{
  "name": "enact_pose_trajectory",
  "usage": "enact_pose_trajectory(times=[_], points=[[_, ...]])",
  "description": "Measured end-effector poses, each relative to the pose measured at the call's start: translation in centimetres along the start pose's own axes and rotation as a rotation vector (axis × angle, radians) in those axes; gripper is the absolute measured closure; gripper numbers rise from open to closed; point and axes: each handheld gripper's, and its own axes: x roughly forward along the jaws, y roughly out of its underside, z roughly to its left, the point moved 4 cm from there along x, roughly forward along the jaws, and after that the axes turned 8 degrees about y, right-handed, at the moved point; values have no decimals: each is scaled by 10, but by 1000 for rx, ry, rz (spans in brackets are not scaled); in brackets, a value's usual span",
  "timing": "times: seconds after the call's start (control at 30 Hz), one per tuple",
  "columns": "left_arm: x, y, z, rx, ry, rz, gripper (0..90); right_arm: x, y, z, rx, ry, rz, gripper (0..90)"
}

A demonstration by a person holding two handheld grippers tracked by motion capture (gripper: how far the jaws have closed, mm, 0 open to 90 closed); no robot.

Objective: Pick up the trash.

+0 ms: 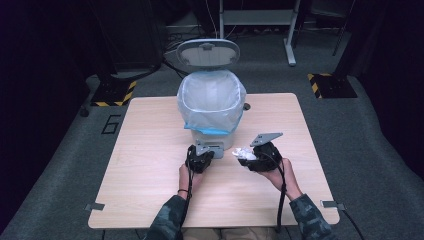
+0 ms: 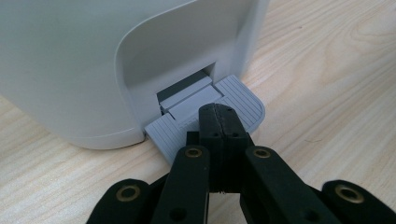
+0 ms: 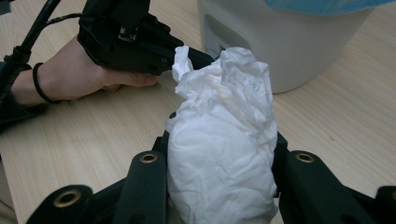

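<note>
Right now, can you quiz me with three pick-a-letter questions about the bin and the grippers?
1. Where is the left gripper?
A on the pedal
B inside the bin
C off the table

2. What colour is the liner?
A red
B blue
C black

3. How is the lid?
A shut
B lying on the table
C up

Answers: 1 A, its shut jaws rest on the pedal. 2 B, blue plastic folds over the rim. 3 C, it stands open behind the bin while the right gripper holds the tissue.

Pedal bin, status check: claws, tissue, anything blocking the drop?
Left claw shut, pressing the pedal. Bin lid up, liner open. Right claw shut on crumpled tissue, short of the bin. Nothing in the way.
</note>
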Motion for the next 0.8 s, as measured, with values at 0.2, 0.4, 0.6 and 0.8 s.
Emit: enact_pose_trajectory(times=[0.2, 0.4, 0.6, 0.8], points=[[0, 0, 0, 0, -2, -2, 900, -4, -9, -4, 11, -21, -20, 638], [0, 0, 0, -2, 0, -1, 900, -9, -18, -8, 7, -20, -28, 640], [0, 0, 0, 0, 0, 0, 900, -14, -27, -11, 10, -22, -40, 643], [0, 0, 0, 2, -1, -3, 900, -21, -39, -14, -6, -14, -46, 643]])
